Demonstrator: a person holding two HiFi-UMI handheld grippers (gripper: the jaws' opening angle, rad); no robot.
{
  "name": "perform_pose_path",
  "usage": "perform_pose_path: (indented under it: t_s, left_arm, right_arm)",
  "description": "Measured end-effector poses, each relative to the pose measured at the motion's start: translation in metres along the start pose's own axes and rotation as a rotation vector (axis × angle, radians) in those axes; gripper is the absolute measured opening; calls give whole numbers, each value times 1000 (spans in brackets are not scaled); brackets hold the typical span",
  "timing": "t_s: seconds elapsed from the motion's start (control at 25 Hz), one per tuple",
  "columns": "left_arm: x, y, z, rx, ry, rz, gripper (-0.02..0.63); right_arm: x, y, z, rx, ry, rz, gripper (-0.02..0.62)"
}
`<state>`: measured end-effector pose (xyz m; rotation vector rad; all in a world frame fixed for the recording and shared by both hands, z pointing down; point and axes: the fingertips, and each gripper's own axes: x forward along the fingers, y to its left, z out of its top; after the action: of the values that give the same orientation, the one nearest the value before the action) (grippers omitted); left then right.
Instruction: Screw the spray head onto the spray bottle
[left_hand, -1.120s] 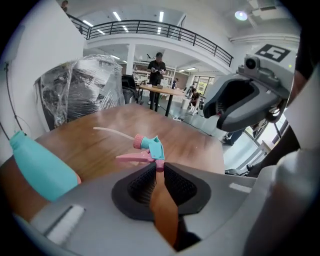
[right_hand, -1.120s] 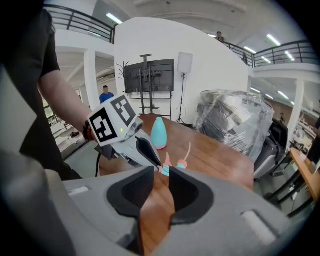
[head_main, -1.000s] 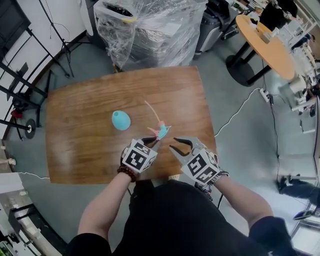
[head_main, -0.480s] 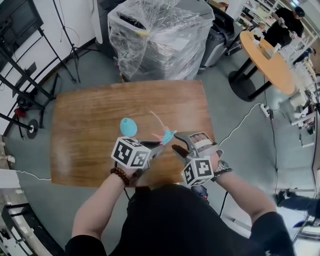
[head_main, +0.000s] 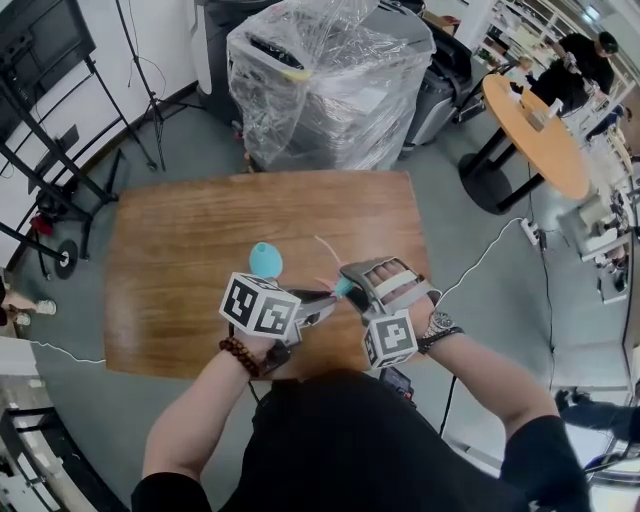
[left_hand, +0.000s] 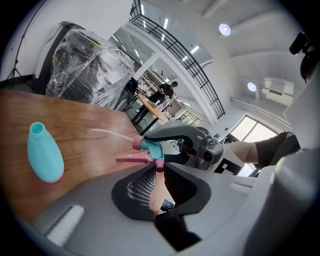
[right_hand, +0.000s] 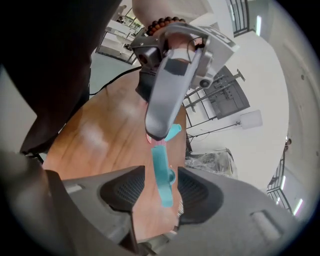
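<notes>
Head view: wooden table (head_main: 170, 250) fills the middle, a plastic-wrapped pallet load (head_main: 320, 80) behind it. Teal spray bottle (head_main: 265, 260) looks to lie on its side on the table, no head on it, touched by nothing, just beyond the grippers. Left gripper (head_main: 325, 297) is held up over the near edge, jaws nearly together and clamped on the spray head (head_main: 338, 287) at its pink part. Right gripper (right_hand: 162, 175) faces it. Its jaws have just been opening and now stand wide, the teal body of the head between them, pads not pressing on it. Thin dip tube (left_hand: 112, 134) sticks out from the head toward the far side.

Step, as I judge it: head lifted and being sorted out between the two grippers. Screwing not begun.

Next likely needs the free right gripper on the bottle to hold it neck-up, then the tube fed into the neck, collar seated square, then twisted. Risk: the tube misses the narrow neck or the bottle rolls.
</notes>
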<state>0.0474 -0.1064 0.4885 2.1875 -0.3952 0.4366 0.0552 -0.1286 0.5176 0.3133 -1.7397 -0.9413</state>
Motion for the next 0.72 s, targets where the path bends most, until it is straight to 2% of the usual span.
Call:
perform_pose_path:
  t_s: [0.32, 0.4, 0.44, 0.48, 0.72]
  left_arm:
    - [-8, -9, 3, -39, -5, -54, 71]
    - [-9, -10, 3, -45, -8, -66, 71]
    - [-9, -10, 3, -48, -9, -70, 71]
    - [-10, -10, 3, -49, -10, -71, 71]
    - [-20, -6, 9, -35, -54, -75, 86]
  right_arm:
    - [13, -6, 2, -61, 33, -5, 182]
    - [15, -8, 2, -72, 48, -3, 157]
    - [16, -9, 2, -78, 53, -2, 125]
    - [17, -8, 2, -82, 55, 1, 124]
    - [21, -10, 7, -51, 43, 27, 121]
